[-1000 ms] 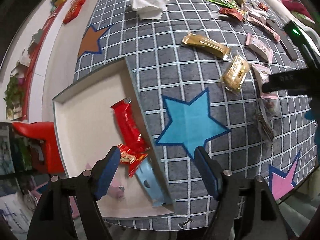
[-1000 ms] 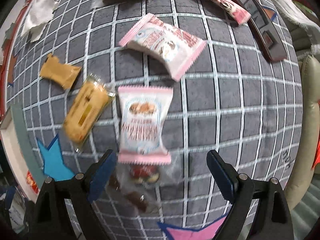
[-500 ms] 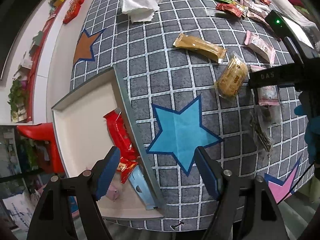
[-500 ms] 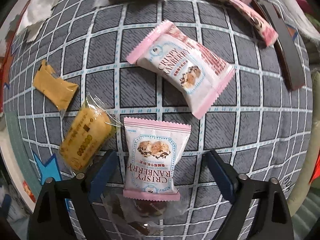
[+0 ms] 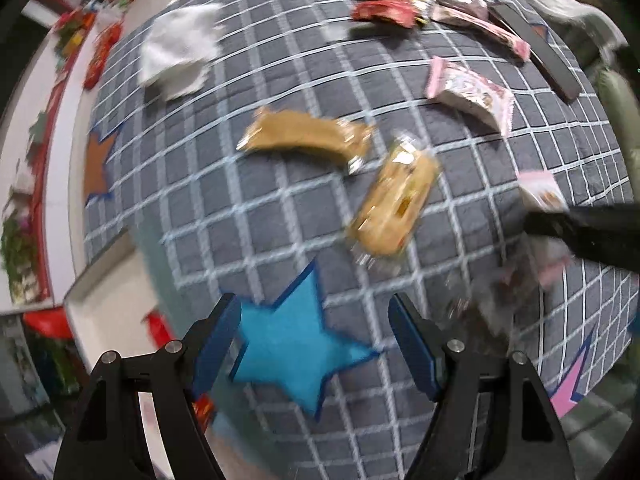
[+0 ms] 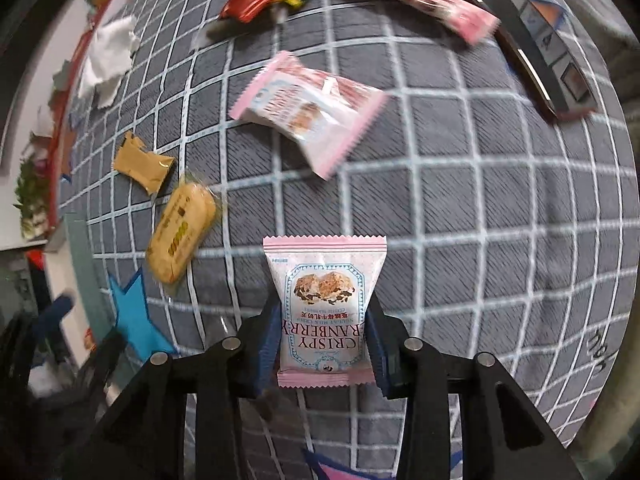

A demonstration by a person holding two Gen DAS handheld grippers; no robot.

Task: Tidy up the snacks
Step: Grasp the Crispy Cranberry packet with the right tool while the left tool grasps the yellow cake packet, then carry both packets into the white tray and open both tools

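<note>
A pink Crispy Cranberry packet (image 6: 326, 288) lies on the grey checked cloth. My right gripper (image 6: 324, 312) is closing on it, and both blue pads touch the packet's sides. In the left wrist view the same packet (image 5: 540, 190) shows at the right edge under the right gripper's black finger. My left gripper (image 5: 312, 312) hangs open over the blue star (image 5: 292, 348) with nothing between its fingers. The white tray (image 5: 80, 300) lies at the lower left with a red snack (image 5: 158, 328) in it.
Loose on the cloth are a yellow biscuit pack (image 5: 396, 208), a brown bar (image 5: 304, 136) and a second pink packet (image 6: 308, 104). A white cloth (image 5: 180, 52) lies far left. A snack pile (image 5: 380, 8) and a black slab (image 6: 544, 44) sit at the far edge.
My right gripper moved forward onto the nearer pink packet and its jaws narrowed around it. My left gripper slid right, from over the tray's edge to over the blue star, still open.
</note>
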